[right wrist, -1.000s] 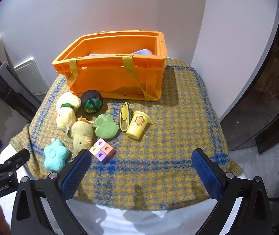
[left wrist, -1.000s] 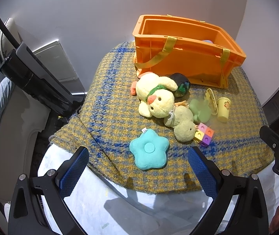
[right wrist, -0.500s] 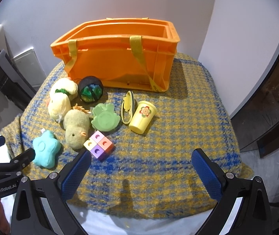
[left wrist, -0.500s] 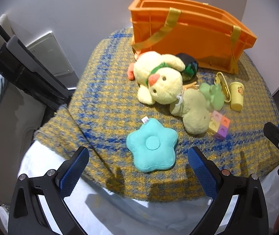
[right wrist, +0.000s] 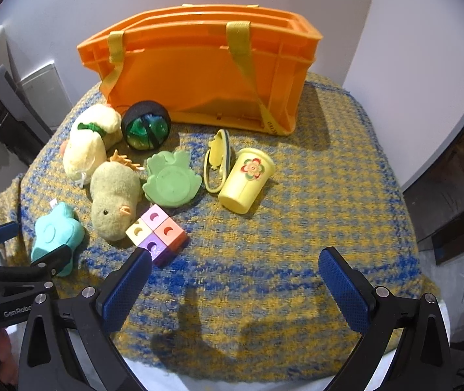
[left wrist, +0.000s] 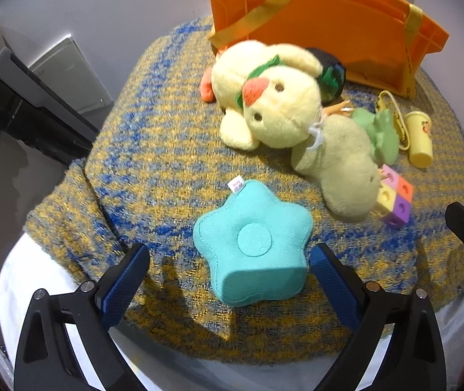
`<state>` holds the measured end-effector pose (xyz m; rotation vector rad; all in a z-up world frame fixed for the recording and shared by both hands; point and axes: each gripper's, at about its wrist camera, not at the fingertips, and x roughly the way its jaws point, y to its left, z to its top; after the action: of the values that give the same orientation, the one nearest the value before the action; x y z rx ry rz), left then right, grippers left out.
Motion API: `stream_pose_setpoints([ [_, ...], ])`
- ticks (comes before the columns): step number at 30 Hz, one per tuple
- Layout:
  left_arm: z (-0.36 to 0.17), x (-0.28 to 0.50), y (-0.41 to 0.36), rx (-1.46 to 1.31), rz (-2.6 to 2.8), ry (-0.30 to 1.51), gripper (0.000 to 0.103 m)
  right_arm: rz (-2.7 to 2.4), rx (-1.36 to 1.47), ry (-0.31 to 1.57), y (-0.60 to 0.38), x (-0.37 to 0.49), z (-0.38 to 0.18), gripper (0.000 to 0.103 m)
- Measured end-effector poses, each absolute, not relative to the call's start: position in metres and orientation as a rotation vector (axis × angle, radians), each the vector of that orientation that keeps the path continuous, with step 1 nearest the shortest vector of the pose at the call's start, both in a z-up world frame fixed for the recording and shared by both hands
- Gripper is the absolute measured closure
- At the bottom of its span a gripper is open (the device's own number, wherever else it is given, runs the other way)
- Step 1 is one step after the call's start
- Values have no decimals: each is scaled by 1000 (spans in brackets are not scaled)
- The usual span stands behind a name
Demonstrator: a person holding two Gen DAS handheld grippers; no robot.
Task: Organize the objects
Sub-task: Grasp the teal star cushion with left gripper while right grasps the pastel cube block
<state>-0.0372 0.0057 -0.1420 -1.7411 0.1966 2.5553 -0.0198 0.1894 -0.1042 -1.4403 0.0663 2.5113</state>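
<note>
A teal star cushion (left wrist: 254,241) lies near the front edge of the checked blanket (left wrist: 153,163). My left gripper (left wrist: 230,272) is open, its fingers on either side of the star's near end, not touching. The star also shows in the right wrist view (right wrist: 55,235) with the left gripper (right wrist: 26,247) at it. My right gripper (right wrist: 235,280) is open and empty above the blanket's front part. The orange crate (right wrist: 206,65) stands at the back. Before it lie a yellow plush bird (left wrist: 271,97), an olive plush chick (right wrist: 114,198), a green frog mould (right wrist: 170,179), a yellow cup (right wrist: 246,179) and a coloured block cube (right wrist: 157,231).
A black ball with green inside (right wrist: 146,126) rests against the crate. A yellow clip (right wrist: 217,159) lies beside the cup. The blanket drops off over a white cover (left wrist: 23,280) at the front and left. A dark stand (left wrist: 20,104) is at the left, walls behind.
Both grippers have moved forward and down toward the toys. The left gripper has closed in on the teal star, which now sits between its open fingers.
</note>
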Motion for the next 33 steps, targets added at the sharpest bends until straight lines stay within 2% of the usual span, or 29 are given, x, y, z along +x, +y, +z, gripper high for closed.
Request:
stream_pose_setpoints([
  [4, -151, -40, 6, -1761, 2520, 177, 11, 2517, -1470, 63, 187, -26, -111, 1],
  [6, -155, -41, 8, -1770, 2496, 176, 19, 2525, -1484, 56, 184, -30, -114, 1],
  [11, -156, -40, 10, -1750, 2473, 159, 33, 2547, -1512, 49, 179, -38, -119, 1],
  [22, -140, -36, -12, -1728, 2558, 118, 36, 2563, -1596, 38, 167, -59, -133, 1],
  [24, -141, -36, -14, -1738, 2552, 109, 36, 2557, -1619, 25, 164, -63, -137, 6],
  [26, -142, -37, -15, -1751, 2542, 107, 36, 2553, -1646, 12, 161, -66, -141, 17],
  [30, -144, -38, -15, -1763, 2528, 103, 36, 2556, -1691, -3, 156, -71, -147, 33],
  [32, -143, -39, -16, -1763, 2526, 104, 36, 2556, -1720, 5, 156, -73, -150, 47],
  [33, -143, -39, -16, -1763, 2526, 102, 36, 2563, -1728, 20, 156, -73, -151, 50],
])
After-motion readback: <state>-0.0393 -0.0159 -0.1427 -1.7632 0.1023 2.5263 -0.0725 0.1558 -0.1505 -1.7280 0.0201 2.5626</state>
